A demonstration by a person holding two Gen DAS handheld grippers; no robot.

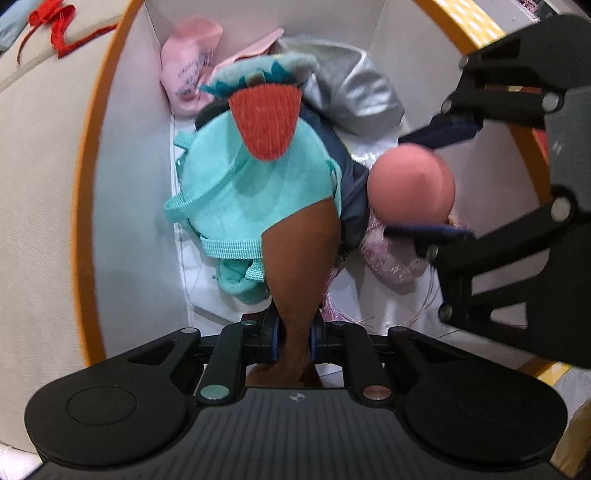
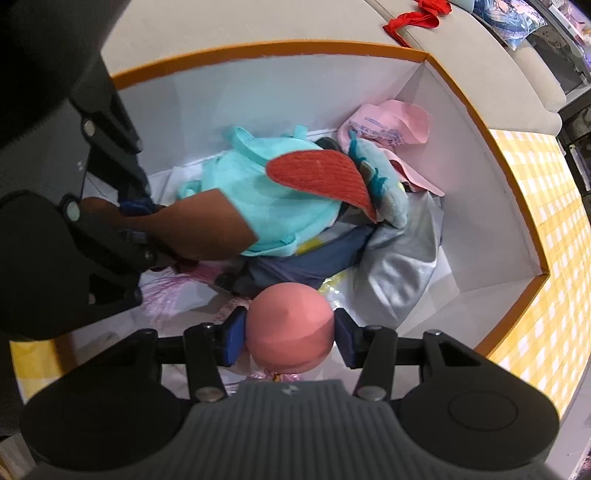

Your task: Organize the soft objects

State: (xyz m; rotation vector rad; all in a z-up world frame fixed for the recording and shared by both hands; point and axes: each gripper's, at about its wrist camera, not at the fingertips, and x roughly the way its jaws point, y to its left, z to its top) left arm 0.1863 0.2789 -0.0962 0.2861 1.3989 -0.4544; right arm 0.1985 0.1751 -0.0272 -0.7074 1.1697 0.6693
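Observation:
My left gripper is shut on the brown tail of a teal plush backpack with a red fin, holding it inside a white box with an orange rim. My right gripper is shut on a pink ball over the same box. The right gripper also shows in the left wrist view, with the ball. The left gripper shows in the right wrist view, with the teal backpack beside it.
In the box lie a pink cap, a silver cloth, a dark blue garment and a pink fuzzy item. A beige sofa with a red ribbon lies beyond. A yellow checked cloth lies under the box.

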